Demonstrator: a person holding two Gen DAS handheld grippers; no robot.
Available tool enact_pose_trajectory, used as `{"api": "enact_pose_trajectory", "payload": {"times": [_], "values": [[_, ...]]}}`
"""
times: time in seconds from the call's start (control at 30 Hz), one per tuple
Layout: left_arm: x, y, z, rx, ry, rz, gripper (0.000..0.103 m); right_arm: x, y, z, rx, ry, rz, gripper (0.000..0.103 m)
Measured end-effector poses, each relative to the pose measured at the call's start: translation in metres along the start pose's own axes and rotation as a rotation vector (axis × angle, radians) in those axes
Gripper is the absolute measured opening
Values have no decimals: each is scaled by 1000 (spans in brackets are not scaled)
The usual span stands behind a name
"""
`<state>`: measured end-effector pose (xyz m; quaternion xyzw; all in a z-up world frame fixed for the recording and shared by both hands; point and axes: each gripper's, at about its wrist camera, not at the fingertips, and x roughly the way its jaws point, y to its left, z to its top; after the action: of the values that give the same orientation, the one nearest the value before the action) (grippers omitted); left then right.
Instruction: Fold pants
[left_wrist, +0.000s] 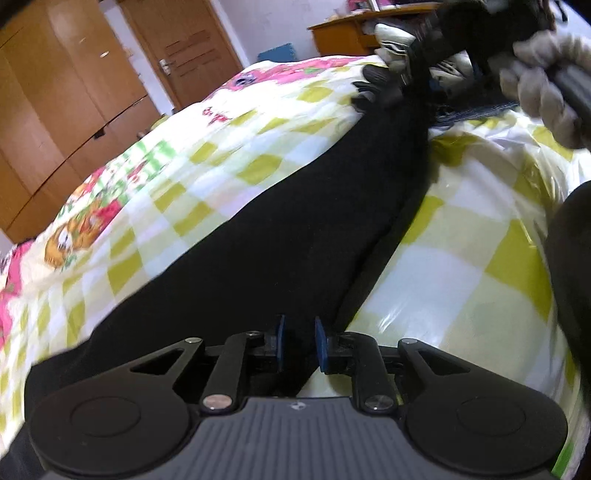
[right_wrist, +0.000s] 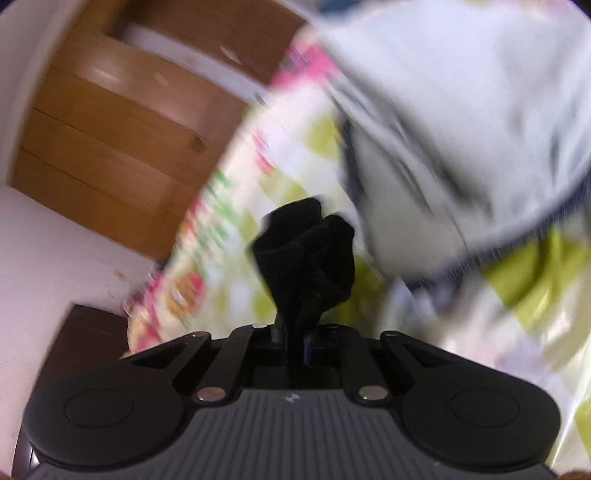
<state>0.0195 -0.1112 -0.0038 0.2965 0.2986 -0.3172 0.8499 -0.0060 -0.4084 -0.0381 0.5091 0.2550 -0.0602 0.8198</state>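
Note:
Black pants (left_wrist: 295, 221) lie stretched in a long band across the checked bedcover (left_wrist: 443, 288), running from my left gripper toward the far right. My left gripper (left_wrist: 300, 338) sits low over the near end of the pants. Its blue pads (left_wrist: 281, 332) stand a little apart, with black cloth showing in the gap but not pressed. In the right wrist view my right gripper (right_wrist: 295, 338) is shut on a bunched end of the pants (right_wrist: 306, 251), which sticks up past the fingers. A gloved hand (left_wrist: 546, 74) holds that gripper at the far end of the band.
Wooden wardrobes (left_wrist: 55, 110) and a door (left_wrist: 184, 48) stand beyond the bed's left side. A wooden desk (left_wrist: 343, 33) is at the back. A white and grey garment (right_wrist: 461, 129) is heaped on the bed by the right gripper, with a denim piece (left_wrist: 476, 112) beside it.

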Motion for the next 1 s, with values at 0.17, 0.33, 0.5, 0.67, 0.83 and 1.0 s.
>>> {"api": "enact_pose_trajectory", "payload": {"times": [0.17, 0.33, 0.5, 0.67, 0.83, 1.0], "values": [[-6, 24, -19, -67, -22, 96, 40, 4, 16, -1, -13, -32, -32, 11], [-23, 55, -46, -194, -44, 129, 40, -12, 110, -4, -196, -58, 65, 10], [-58, 103, -84, -323, -69, 224, 40, 28, 239, -51, -429, 54, 193, 10], [-87, 151, -139, -456, -57, 338, 40, 94, 341, -159, -673, 257, 277, 10], [-110, 178, -190, -555, -27, 401, 40, 165, 394, -293, -866, 474, 321, 9], [-117, 192, -220, -637, -23, 413, 40, 202, 395, -405, -1054, 618, 288, 9]]}}
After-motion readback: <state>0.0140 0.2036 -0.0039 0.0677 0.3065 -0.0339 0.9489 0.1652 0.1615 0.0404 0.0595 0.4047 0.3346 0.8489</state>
